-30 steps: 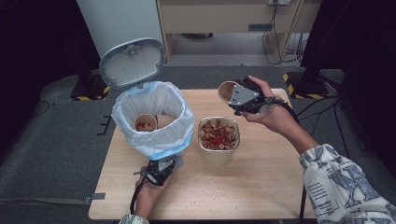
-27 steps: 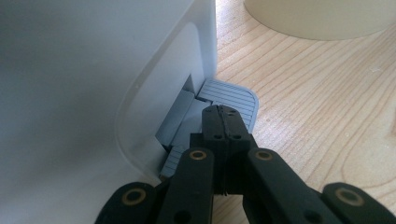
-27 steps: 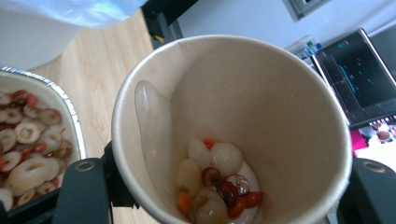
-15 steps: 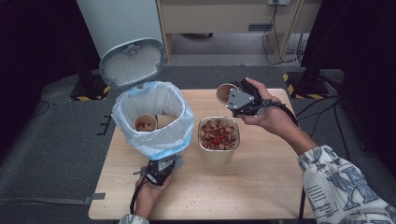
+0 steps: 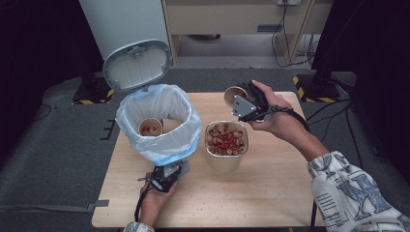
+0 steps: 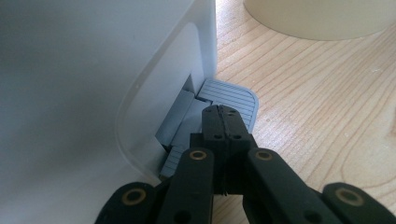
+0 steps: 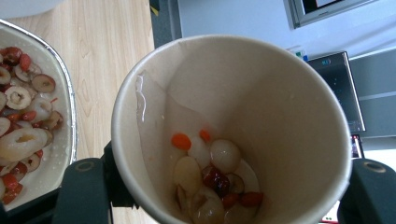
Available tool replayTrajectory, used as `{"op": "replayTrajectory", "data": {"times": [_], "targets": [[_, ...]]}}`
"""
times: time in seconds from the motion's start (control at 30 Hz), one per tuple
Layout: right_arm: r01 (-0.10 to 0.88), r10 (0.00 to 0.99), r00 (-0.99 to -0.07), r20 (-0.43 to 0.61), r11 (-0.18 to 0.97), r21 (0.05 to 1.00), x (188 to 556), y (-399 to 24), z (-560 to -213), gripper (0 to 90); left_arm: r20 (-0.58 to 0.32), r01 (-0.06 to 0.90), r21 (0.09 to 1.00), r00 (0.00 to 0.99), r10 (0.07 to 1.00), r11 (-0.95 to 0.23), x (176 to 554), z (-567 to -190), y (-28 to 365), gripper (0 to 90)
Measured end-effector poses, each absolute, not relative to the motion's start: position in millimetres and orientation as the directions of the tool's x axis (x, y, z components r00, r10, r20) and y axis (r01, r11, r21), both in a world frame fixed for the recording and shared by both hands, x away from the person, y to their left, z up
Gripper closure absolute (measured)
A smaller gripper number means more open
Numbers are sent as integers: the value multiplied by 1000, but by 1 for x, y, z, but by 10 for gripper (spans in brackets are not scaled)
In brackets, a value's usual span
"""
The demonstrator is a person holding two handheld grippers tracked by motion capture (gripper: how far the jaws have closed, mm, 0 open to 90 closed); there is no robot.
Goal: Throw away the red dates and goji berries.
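A paper cup [image 5: 234, 95] is held tilted above the far edge of the bench [image 5: 270, 193], at about one o'clock from the bench's middle in the high view. It is gripped by the right claw [image 5: 241, 100], whose jaws are clenched across the cup's wall. In the right gripper view the cup's mouth [image 7: 229, 130] is turned toward the camera, and leftover fruit pieces [image 7: 210, 179], pale slices with red and orange bits, are seen lying against its lower inner wall. The jaws are seen at either side of the cup, low in that view.

Just below the cup, at the bench's middle, a foil tray [image 5: 227, 157] is set, heaped with similar red and pale fruit scraps. Its rim is seen at nine o'clock in the right gripper view [image 7: 70, 107].

At about ten o'clock from the tray a white pedal bin [image 5: 159, 145] is placed, lined with a pale blue bag and with its lid [image 5: 138, 65] raised at the far side. Two more paper cups [image 5: 157, 126] are seen lying inside it.

The left claw [image 5: 167, 174] is set low at the bin's near foot, at seven o'clock from the tray. Its jaws are clenched tight with nothing between them, and their tips are rested on the grey ribbed pedal [image 6: 233, 95] at the bin's base [image 6: 93, 84].
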State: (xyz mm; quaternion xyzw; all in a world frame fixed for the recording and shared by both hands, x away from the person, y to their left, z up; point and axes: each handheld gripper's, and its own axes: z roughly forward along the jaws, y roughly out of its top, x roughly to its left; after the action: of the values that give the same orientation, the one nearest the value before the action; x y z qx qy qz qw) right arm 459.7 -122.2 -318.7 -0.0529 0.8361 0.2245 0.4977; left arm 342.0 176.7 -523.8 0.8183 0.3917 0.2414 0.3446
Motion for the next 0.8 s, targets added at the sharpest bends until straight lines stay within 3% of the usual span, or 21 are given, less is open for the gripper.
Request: {"op": "replayTrajectory", "data": {"times": [0.67,0.8], "targets": [[-336,-34,-372,-928,937,100,457,-118,-308,313,141,469,745,584,800,-474,343,-523,178,900],[-336,-11,-374,-927,934,125,457,-120,-305,313,142,468,744,586,798,-476,343,-523,178,900]]}}
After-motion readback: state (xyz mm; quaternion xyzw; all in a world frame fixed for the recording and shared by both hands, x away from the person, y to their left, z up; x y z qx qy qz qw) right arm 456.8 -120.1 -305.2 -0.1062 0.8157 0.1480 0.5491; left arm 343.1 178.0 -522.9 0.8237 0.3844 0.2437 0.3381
